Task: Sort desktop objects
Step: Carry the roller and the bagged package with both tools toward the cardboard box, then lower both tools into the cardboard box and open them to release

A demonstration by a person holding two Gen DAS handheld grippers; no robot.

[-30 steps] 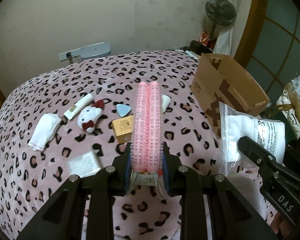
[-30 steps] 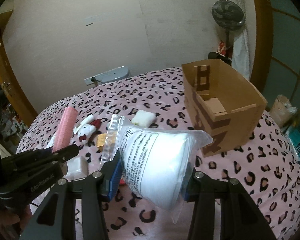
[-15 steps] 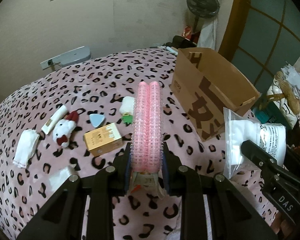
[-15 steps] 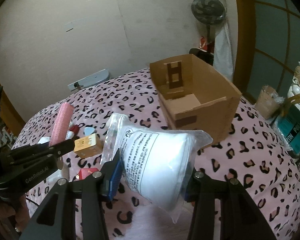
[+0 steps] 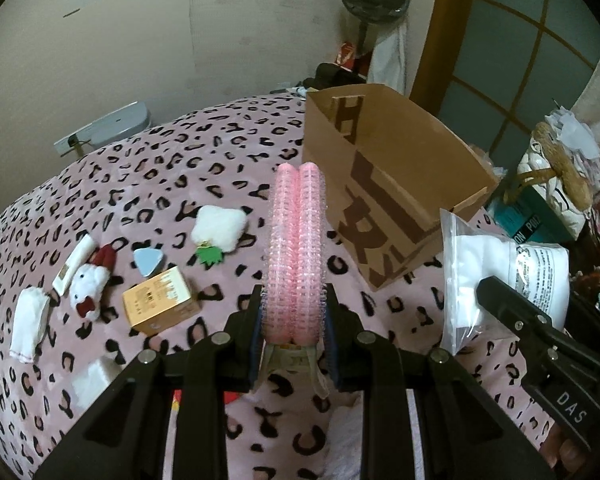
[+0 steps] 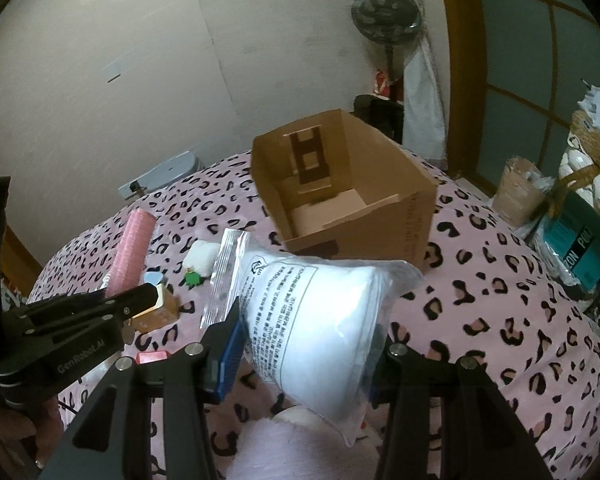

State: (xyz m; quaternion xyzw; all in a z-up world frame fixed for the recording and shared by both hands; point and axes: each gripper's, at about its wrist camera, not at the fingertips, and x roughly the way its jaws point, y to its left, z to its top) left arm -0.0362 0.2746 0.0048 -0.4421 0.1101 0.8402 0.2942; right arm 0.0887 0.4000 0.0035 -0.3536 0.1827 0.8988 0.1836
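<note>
My left gripper (image 5: pixel 294 320) is shut on a pack of pink hair rollers (image 5: pixel 296 248), which stands up from the jaws; the same pink rollers (image 6: pixel 132 248) show at the left of the right wrist view. My right gripper (image 6: pixel 304 344) is shut on a clear plastic bag of white pads (image 6: pixel 320 320), also seen as the bag (image 5: pixel 504 272) at the right of the left wrist view. An open brown cardboard box (image 6: pixel 348 196) stands on the leopard-print cover (image 6: pixel 480 300) beyond both grippers; its inside looks bare.
On the cover to the left lie a small gold box (image 5: pixel 160 304), a white plush toy with a red bow (image 5: pixel 90 284), a white fluffy piece with a green tag (image 5: pixel 218 228), a light-blue triangle (image 5: pixel 148 260) and white cloth pieces (image 5: pixel 28 324). A fan (image 6: pixel 386 12) and bags (image 6: pixel 580 216) stand beyond.
Both grippers have moved right toward the cardboard box, which now sits larger and nearer the middle of each view. The small things have slid leftward. Both grips are unchanged.
</note>
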